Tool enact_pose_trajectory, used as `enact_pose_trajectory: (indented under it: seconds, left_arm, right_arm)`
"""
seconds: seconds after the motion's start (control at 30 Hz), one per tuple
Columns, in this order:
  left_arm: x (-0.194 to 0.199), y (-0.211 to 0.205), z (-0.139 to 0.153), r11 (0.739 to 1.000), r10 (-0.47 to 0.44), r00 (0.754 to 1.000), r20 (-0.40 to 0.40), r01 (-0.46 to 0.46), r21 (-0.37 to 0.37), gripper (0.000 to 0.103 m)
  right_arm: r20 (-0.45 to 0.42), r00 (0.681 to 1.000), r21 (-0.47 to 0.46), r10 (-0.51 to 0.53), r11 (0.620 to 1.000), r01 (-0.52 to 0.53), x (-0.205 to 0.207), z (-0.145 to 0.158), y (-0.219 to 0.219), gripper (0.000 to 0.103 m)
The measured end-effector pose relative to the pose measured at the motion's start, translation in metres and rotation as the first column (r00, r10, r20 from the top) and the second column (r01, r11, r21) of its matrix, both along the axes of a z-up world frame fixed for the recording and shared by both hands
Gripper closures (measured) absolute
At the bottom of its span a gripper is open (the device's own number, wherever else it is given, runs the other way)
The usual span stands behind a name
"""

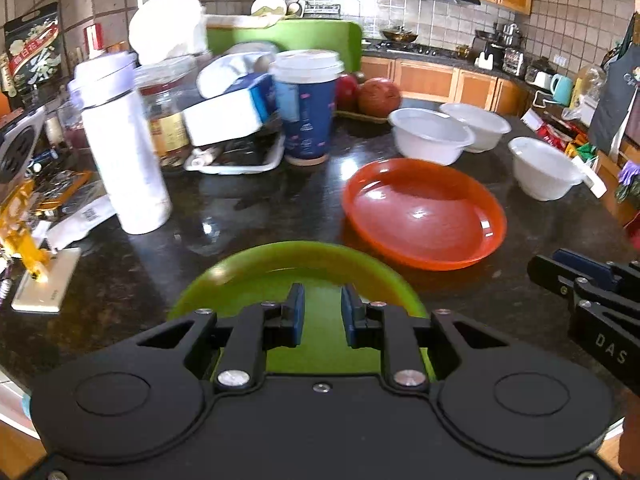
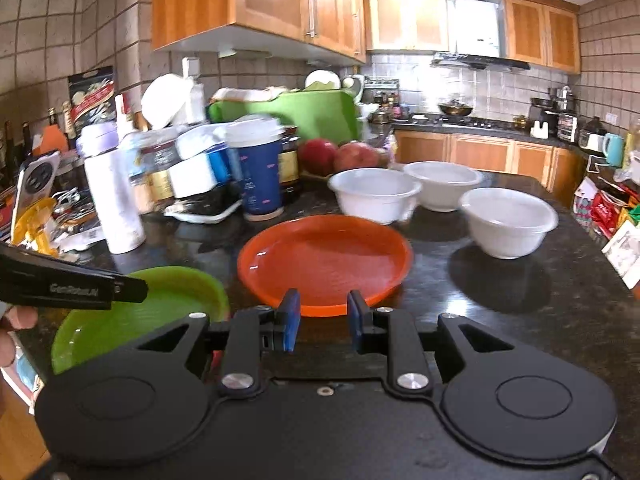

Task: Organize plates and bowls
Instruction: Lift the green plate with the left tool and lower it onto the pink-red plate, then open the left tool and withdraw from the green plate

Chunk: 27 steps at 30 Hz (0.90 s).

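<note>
Both hand-held grippers stood open: left hand-held gripper (image 1: pixel 322 307) over the green plate (image 1: pixel 256 276), right hand-held gripper (image 2: pixel 323 320) near the orange plate (image 2: pixel 324 260) on the table (image 2: pixel 500 304).

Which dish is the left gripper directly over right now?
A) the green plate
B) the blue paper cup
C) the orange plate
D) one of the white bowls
A: in the left wrist view the left gripper has its open fingers above the green plate; the orange plate lies further ahead to the right, apart from it.
</note>
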<state>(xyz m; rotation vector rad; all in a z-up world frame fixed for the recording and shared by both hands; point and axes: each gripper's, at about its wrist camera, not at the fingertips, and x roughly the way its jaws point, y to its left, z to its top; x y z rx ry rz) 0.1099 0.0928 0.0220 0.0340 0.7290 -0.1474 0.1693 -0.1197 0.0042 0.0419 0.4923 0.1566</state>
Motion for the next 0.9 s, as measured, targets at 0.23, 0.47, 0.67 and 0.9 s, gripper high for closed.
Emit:
enact_pose_trajectory:
  seconds: [0.23, 0.47, 0.67, 0.9]
  left_arm:
    - [-0.002, -0.045, 0.004, 0.999, -0.012, 1.0, 0.001, 0.012, -0.032, 0.073]
    - [-0.012, -0.09, 0.003, 0.999, -0.014, 0.999, 0.046, 0.015, -0.033, 0.046]
    - [-0.018, -0.121, 0.003, 0.999, -0.01, 0.998, 0.069, 0.012, -0.029, 0.046]
    - [-0.017, -0.137, 0.007, 1.0, 0.002, 0.996, 0.09, -0.003, 0.003, 0.046]
  right_arm:
    - [0.029, 0.998, 0.012, -0.063, 0.998, 0.063, -0.007, 0.003, -0.061, 0.072]
    - [0.094, 0.989, -0.062, -0.117, 0.99, 0.123, -0.015, 0.0, -0.106, 0.047]
    - [0.173, 0.976, -0.103, -0.134, 0.983, 0.153, -0.024, 0.0, -0.14, 0.048]
    - [0.179, 0.98, -0.112, -0.087, 0.988, 0.108, -0.018, 0.004, -0.156, 0.053]
